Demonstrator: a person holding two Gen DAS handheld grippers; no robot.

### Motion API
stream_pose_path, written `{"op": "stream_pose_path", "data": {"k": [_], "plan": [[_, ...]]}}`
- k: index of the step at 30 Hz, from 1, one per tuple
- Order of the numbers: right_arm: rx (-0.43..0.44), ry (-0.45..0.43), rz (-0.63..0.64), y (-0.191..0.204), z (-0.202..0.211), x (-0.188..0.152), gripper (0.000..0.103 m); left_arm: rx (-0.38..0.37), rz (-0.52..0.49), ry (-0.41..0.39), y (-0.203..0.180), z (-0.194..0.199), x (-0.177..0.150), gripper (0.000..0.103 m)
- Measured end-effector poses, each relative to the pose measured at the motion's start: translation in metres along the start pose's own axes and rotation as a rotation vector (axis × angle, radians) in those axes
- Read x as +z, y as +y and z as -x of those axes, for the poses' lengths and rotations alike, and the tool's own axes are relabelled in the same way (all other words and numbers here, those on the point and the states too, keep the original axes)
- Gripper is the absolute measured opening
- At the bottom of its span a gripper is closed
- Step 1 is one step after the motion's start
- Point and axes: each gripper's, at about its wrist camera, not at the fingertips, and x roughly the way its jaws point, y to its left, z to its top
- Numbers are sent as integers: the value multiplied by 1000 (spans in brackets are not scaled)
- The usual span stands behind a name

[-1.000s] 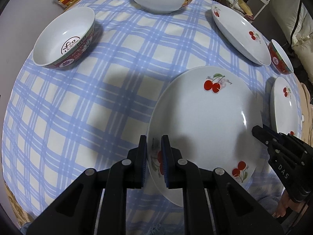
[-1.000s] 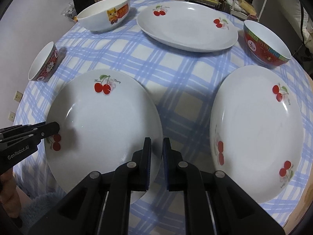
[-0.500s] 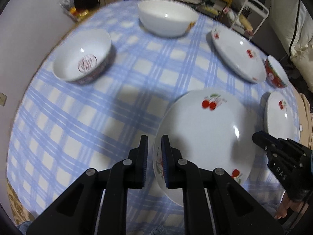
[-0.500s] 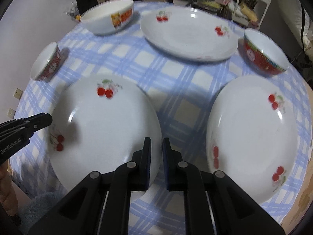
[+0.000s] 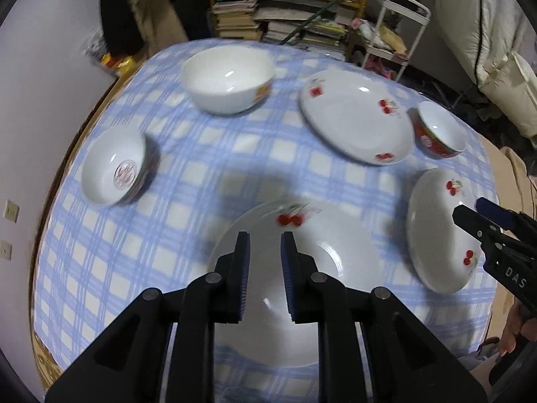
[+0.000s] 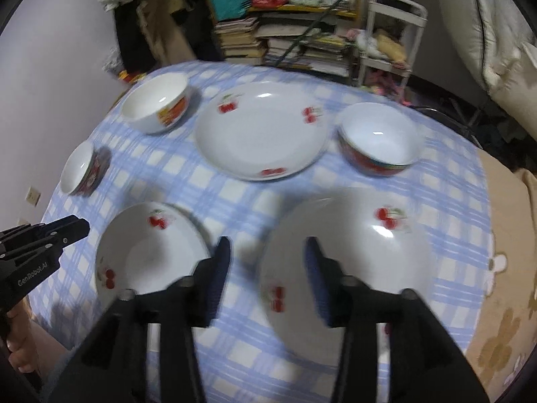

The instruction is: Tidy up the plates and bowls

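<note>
Three white cherry-print plates lie on a blue checked tablecloth (image 5: 208, 154): a near-left plate (image 5: 339, 245) (image 6: 151, 255), a near-right plate (image 5: 433, 231) (image 6: 369, 258), and a far plate (image 5: 352, 121) (image 6: 261, 131). A large white bowl (image 5: 228, 80) (image 6: 157, 104) stands at the back. A small red-patterned bowl (image 5: 114, 171) (image 6: 80, 171) sits left, a red bowl (image 5: 439, 131) (image 6: 379, 144) right. My left gripper (image 5: 263, 245) hovers open and empty above the near-left plate. My right gripper (image 6: 268, 252) hovers open and empty above the near-right plate's left edge.
Behind the table stand stacks of books (image 6: 302, 47), a white metal rack (image 6: 392, 37) and a cream sofa (image 6: 500, 33). A beige floral cloth (image 6: 503, 302) lies at the table's right edge. A wall (image 5: 40, 100) is on the left.
Both grippers have risen and pulled back from the plates, so more of the table and room shows. Both have opened, the right wider than the left.
</note>
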Motion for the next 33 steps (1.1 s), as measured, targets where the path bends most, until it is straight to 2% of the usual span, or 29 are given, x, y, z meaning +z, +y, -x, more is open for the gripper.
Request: {"op": "stream_pose_path", "data": {"k": [2,4,6,8,10,14,16,19,27,33], "plan": [[-7,-9,-44,-20,5,1,72,4,-27,-6,-14,1,7,22],[-9,-3,-91,-36,7,0,87,5,-68,-10,-33,2,14,28],[-9,-1,-143,-55,9,-2,90,6,-89,-9,-48,1,18,33],[-13,4,-183,-71,10,-5,90,1,-99,-10,-59,0,21,38],[-17,4,-216,-87,12,-8,91,-5,-121,-11,-72,-2,23,48],[-60,-2,-252,-114,14,-13,91,-6,-167,1,-100,-12,26,59],[-67,7,-293,-127,12,-17,91,-15,-181,18,-110,-21,25,60],[-30,24,-342,-145,5,-24,91,-3,-204,28,-123,-32,22,60],[-6,97,-375,-173,-26,-38,90,-3,-237,81,-151,-63,13,60],[46,158,-405,-182,-50,-47,75,-12,-240,125,-161,-81,12,60]]}}
